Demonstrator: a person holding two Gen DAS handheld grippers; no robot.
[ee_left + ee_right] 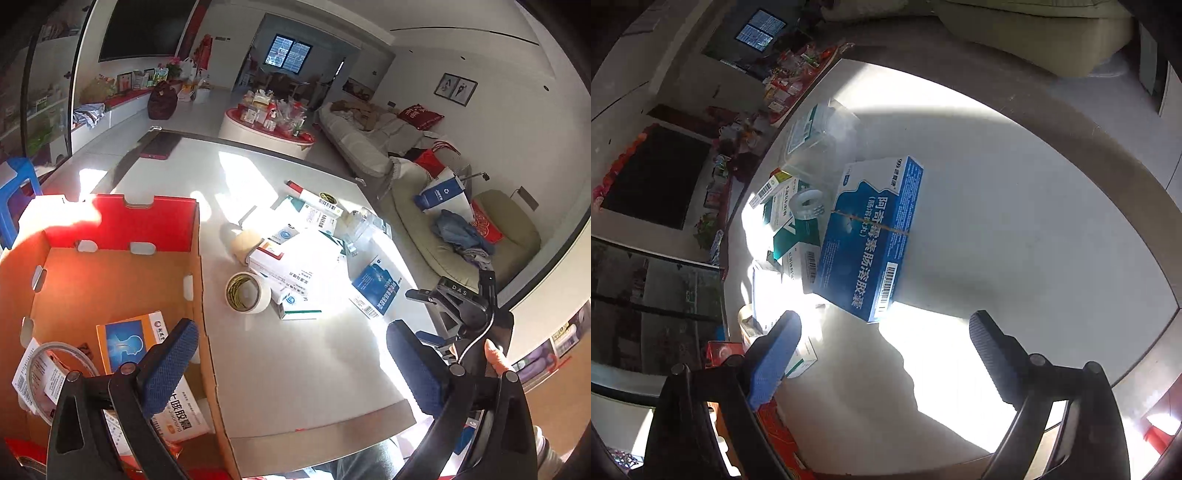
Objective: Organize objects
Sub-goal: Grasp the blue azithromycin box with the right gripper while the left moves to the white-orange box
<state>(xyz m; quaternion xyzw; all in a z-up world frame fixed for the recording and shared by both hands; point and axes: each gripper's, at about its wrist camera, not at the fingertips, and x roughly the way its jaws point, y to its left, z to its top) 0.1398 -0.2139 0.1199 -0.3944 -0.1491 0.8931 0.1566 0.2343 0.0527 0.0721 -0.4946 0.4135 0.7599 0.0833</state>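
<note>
Take the open brown cardboard box (110, 280) with its red back flap as your landmark, sitting at the near left corner of the pale grey table (314, 362). Your left gripper (291, 365) hangs over the box's right wall with its blue-padded fingers (168, 365) spread as wide as they go and nothing between them; one pad is above the box's inside, the other above bare table. Inside the box lie an orange and blue medicine carton (133, 339), a white carton with blue lettering (181, 413) and a printed leaflet with a loop of clear tubing (40, 369).

To the right of the box, on the table, the things not yet sorted form a loose heap: a roll of clear tape (247, 293) nearest the box wall, a beige bandage roll (243, 240) behind it, and a pile of white and green medicine cartons (299, 258). Farther right of the box lies the flat blue medicine carton (871, 236) with white lettering and a rubber band round it.

Your right gripper (882, 354) hovers above the table just short of that blue carton, fingers wide apart and empty.
</note>
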